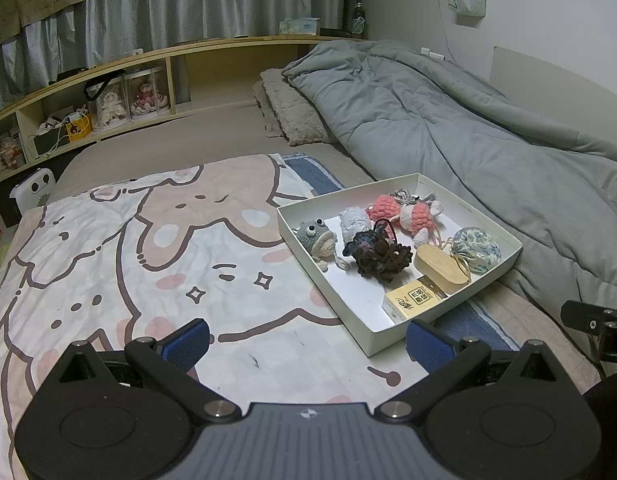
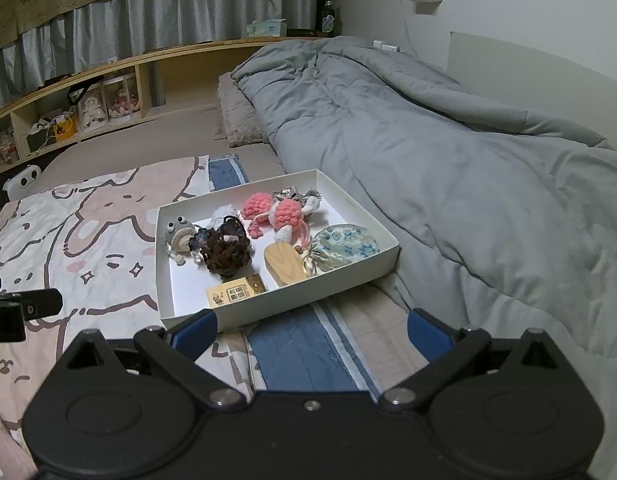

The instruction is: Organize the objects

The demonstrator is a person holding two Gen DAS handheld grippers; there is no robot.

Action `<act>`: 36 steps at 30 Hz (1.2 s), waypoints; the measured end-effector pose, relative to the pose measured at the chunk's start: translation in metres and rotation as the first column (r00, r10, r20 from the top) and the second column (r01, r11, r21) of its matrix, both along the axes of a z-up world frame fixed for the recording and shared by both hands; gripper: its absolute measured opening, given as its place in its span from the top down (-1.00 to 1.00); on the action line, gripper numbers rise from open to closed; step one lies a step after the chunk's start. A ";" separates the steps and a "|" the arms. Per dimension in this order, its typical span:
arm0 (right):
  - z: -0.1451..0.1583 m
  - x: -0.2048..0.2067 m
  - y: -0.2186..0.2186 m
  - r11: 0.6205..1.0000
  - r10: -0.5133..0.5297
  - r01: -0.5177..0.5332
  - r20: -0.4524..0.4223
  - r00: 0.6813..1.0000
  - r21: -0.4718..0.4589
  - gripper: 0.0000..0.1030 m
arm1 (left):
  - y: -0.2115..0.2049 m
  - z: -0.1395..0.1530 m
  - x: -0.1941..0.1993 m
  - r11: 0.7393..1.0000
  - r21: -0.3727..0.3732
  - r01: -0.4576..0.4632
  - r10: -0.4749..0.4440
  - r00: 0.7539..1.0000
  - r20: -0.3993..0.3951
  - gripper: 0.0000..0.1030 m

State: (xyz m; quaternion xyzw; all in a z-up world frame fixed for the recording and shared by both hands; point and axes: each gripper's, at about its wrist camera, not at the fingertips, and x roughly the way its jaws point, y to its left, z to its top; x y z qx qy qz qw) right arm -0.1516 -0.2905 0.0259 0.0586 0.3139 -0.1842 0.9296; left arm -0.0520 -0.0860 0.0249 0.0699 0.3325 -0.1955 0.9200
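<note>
Trinkets are gathered in the white tray (image 2: 348, 204) on the bed for sorting; left tool (image 1: 308, 344) and right tool (image 2: 312, 330) are held wide, empty.

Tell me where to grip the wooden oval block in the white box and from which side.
Take the wooden oval block across its narrow width, coming from above. It lies flat on the floor of the white box, with the floral pouch against one long side and the box wall near, so a side approach looks blocked. The right gripper, open, looks nearer.
</note>
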 end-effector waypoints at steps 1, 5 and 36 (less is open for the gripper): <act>0.000 0.000 0.000 1.000 0.000 0.000 0.000 1.000 0.002 -0.99 | 0.000 0.000 0.000 1.000 0.001 0.000 0.000 1.000 0.000 -1.00; -0.001 0.000 -0.001 1.000 0.001 -0.001 0.001 1.000 0.010 -0.99 | 0.000 0.000 0.000 1.000 0.000 0.001 -0.001 1.000 0.000 -1.00; -0.002 0.001 0.001 1.000 0.004 -0.004 0.000 1.000 0.020 -0.99 | 0.001 0.000 0.000 1.000 0.001 0.000 0.000 1.000 0.000 -1.00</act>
